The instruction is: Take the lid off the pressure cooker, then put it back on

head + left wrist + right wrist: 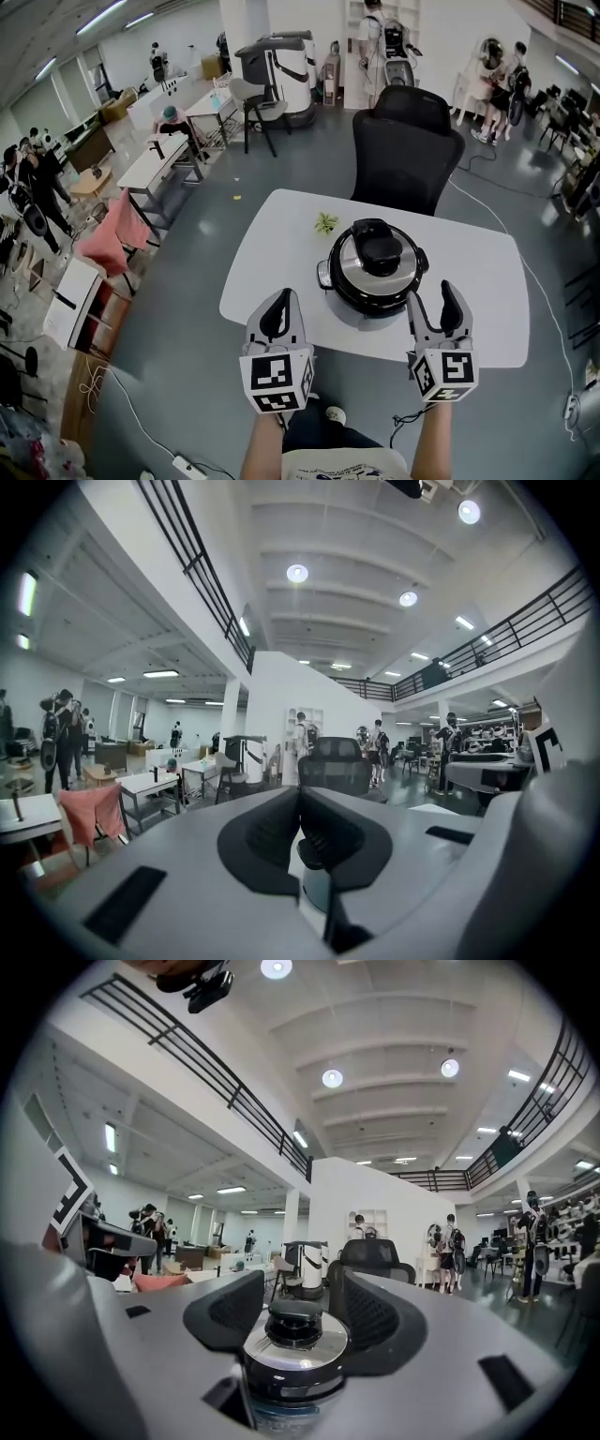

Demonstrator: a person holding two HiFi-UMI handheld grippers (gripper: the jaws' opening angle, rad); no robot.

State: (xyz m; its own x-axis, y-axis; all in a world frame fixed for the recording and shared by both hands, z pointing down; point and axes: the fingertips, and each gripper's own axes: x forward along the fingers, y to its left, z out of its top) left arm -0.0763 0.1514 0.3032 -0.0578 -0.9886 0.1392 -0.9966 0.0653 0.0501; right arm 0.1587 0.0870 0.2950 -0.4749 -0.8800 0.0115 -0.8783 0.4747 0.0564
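Flanking the cooker (375,272) on the table (272,234), both grippers are held over the near edge.
The lid (377,251) is seated on the cooker. The left gripper (279,317) is held apart from the cooker, to its left, with jaws pressed together and nothing between them. The right gripper (441,307) is held near the cooker's right side with jaws spread wide. In the right gripper view the cooker is framed in the gap between them, but no pad is seen touching it.

Grey left tool (281,296) and right tool (433,296) carry marker cubes (275,378).
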